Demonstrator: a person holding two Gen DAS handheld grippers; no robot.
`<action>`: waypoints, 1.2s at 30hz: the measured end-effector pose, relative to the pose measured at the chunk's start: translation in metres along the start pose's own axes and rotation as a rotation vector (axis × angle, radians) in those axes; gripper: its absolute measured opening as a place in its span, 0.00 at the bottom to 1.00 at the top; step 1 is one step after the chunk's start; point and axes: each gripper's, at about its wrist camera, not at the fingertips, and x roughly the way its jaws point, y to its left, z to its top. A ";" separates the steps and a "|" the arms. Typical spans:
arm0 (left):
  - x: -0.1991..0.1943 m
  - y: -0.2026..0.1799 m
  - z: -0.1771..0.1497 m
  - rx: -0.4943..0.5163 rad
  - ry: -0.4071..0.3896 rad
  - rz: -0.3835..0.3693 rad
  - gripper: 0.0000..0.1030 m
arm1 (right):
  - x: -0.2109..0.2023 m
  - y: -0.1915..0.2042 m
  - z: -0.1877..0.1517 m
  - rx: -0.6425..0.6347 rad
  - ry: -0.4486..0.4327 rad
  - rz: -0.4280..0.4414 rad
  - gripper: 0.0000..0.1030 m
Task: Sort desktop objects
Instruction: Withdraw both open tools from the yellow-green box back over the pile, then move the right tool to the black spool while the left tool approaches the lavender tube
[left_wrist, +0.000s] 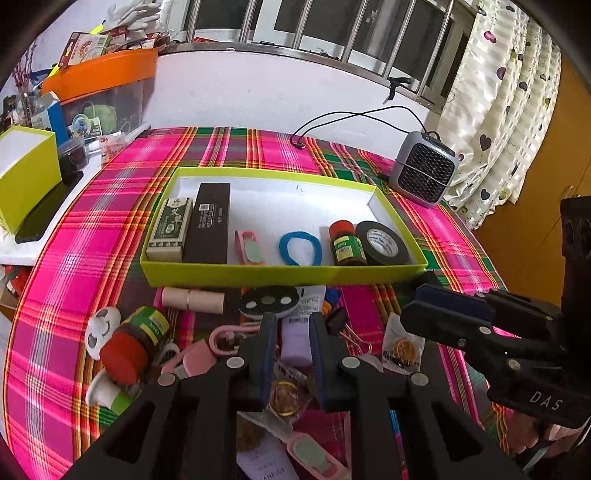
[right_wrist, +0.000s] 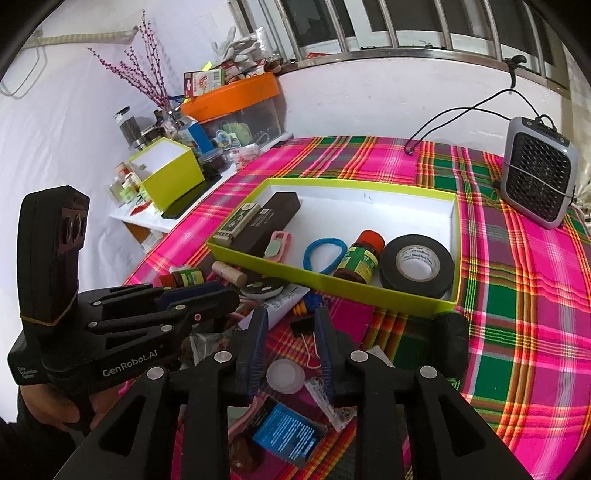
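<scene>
The lime green tray (left_wrist: 280, 275) sits mid-table on the plaid cloth (left_wrist: 92, 229). It holds a green-labelled box (left_wrist: 170, 229), a long black box (left_wrist: 208, 225), a blue hair band (left_wrist: 299, 247), a red-capped bottle (left_wrist: 345, 243) and a black tape roll (right_wrist: 417, 264) whose core seems to say "Vinyl Electrical Tape", tiny print though. The unsorted pile (left_wrist: 207, 332) lies just in front of the tray. The left gripper (left_wrist: 293, 321), marked "GenRobot.AI", has its tongs pulled close together over a lilac tube (left_wrist: 295, 339). Can't tell if the pads touch it. The right gripper (right_wrist: 290, 317), with "DAS" on its body, has its tongs apart with nothing clamped. A white card (left_wrist: 266, 467) reads something like "LANEIGE", but the frame edge cuts it off. The labels on both boxes are too small to read.
</scene>
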 end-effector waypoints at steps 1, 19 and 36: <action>-0.001 0.000 -0.001 0.000 0.000 0.000 0.18 | -0.001 0.001 -0.001 -0.001 -0.001 0.000 0.28; -0.011 -0.002 -0.012 0.010 0.004 -0.011 0.18 | -0.013 -0.006 -0.023 0.032 0.014 -0.019 0.34; -0.008 -0.014 -0.020 0.038 0.025 -0.040 0.24 | -0.030 -0.034 -0.045 0.092 0.024 -0.078 0.34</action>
